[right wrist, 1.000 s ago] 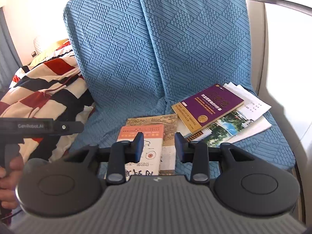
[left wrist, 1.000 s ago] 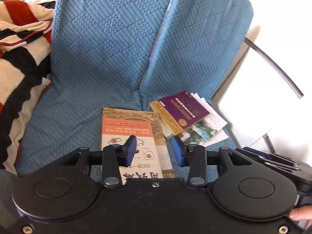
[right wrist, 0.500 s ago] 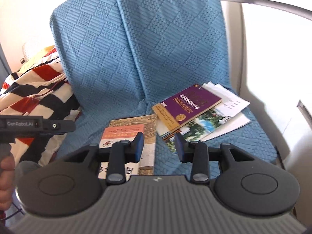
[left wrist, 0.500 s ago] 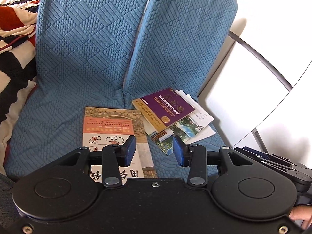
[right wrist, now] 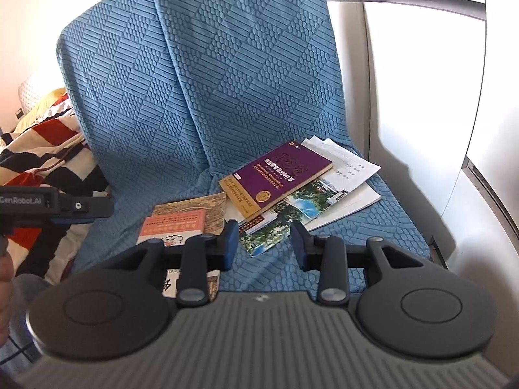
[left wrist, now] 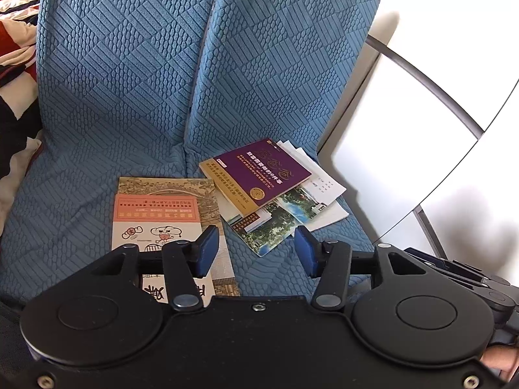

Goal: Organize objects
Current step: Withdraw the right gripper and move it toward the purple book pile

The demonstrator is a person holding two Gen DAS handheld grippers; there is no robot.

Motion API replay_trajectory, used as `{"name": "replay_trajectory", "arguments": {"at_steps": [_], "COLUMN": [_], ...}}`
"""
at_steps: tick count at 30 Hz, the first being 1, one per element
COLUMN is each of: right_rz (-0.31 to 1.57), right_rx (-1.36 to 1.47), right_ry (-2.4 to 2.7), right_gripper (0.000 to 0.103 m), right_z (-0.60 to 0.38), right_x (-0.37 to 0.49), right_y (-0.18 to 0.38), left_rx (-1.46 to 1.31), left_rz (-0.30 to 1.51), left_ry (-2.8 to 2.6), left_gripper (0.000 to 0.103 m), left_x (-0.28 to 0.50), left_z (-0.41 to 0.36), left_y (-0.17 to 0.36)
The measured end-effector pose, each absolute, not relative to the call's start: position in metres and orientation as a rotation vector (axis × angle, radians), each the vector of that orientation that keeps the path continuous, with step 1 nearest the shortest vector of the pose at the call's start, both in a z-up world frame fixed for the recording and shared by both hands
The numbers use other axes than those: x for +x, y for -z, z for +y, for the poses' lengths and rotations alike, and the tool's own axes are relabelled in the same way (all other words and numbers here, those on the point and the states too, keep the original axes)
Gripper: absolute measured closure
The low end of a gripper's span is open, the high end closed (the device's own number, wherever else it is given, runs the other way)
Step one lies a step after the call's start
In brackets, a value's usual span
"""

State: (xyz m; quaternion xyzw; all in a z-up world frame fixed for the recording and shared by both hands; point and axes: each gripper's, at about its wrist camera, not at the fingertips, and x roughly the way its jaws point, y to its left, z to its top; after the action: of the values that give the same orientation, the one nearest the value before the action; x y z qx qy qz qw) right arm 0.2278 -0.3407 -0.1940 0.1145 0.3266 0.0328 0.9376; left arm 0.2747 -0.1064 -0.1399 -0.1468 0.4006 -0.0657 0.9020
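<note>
While both grippers hover short of the blue-covered seat (left wrist: 97,149), your left gripper (left wrist: 256,251) has just spread its fingers, empty; the right gripper (right wrist: 261,243) stands part-open, empty too — the purple book (left wrist: 259,175) tops a skewed pile awaiting squaring, beside the orange booklet (left wrist: 155,217).

Orange booklet (left wrist: 155,223) lower part hidden behind gripper body; white papers (right wrist: 350,175) mostly covered by purple book (right wrist: 282,178).

Quilted cloth seat cover (left wrist: 129,103) – glossy paper books (left wrist: 259,175)
</note>
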Motion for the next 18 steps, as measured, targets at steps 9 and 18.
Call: {"name": "replay_trajectory", "arguments": {"at_steps": [9, 18], "right_rz": [0.690, 0.704], "right_rx": [0.269, 0.337], "right_ry": [-0.026, 0.056], "right_gripper": [0.057, 0.050], "right_z": [-0.357, -0.371], "right_x": [0.241, 0.264], "right_y": [0.210, 0.241], "left_rx": [-0.311, -0.302], "left_rz": [0.848, 0.866], "left_ry": [0.131, 0.134], "left_gripper": [0.046, 0.029], "left_x": [0.294, 0.316], "left_z": [-0.116, -0.126], "left_y": [0.154, 0.175]}}
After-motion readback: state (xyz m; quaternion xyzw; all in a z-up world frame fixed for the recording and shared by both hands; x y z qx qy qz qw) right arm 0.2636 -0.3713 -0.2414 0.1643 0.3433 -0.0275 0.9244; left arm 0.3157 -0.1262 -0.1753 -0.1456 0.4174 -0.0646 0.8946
